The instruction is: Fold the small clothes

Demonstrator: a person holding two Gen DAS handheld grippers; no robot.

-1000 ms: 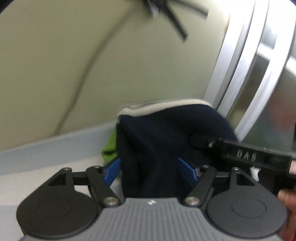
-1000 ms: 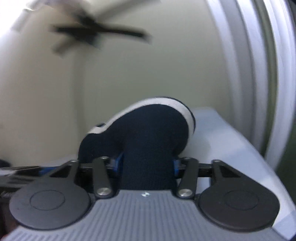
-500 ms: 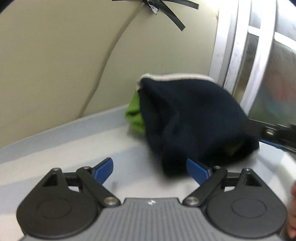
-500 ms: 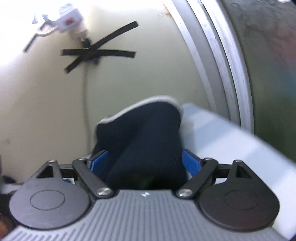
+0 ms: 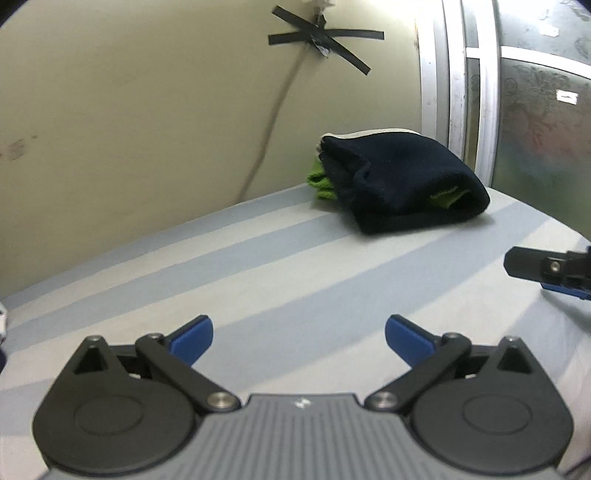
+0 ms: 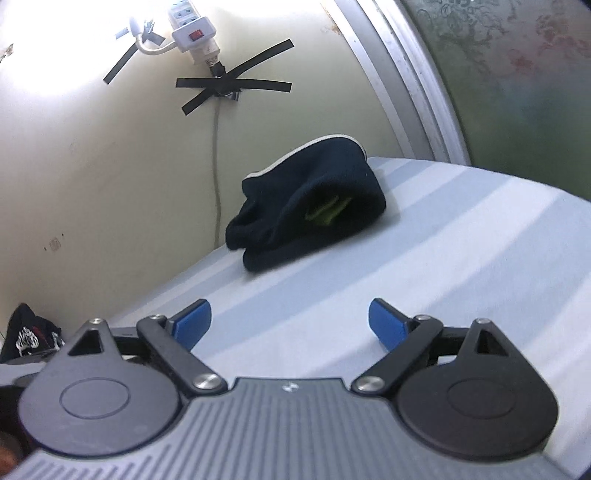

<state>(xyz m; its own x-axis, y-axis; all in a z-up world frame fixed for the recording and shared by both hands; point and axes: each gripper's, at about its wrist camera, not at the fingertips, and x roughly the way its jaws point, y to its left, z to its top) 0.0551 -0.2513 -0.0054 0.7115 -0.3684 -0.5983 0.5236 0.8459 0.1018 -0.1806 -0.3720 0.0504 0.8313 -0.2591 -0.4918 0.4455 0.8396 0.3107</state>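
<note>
**Pale wall, striped surface, metal-framed glass**

A cream wall [image 6: 110, 155] fills the back. At 12 o'clock black tape strips [image 6: 232, 86] cross over a thin cable [image 6: 216, 155] below a white power strip [image 6: 194, 33], glare brightening 10 o'clock. A blue-and-white striped sheet [image 5: 295, 266] covers the surface. At 2 o'clock stands an aluminium frame [image 5: 458, 92] with patterned frosted glass [image 5: 535, 110].

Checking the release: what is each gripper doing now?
Left gripper: open, holding nothing.
Right gripper: open, holding nothing.
</note>
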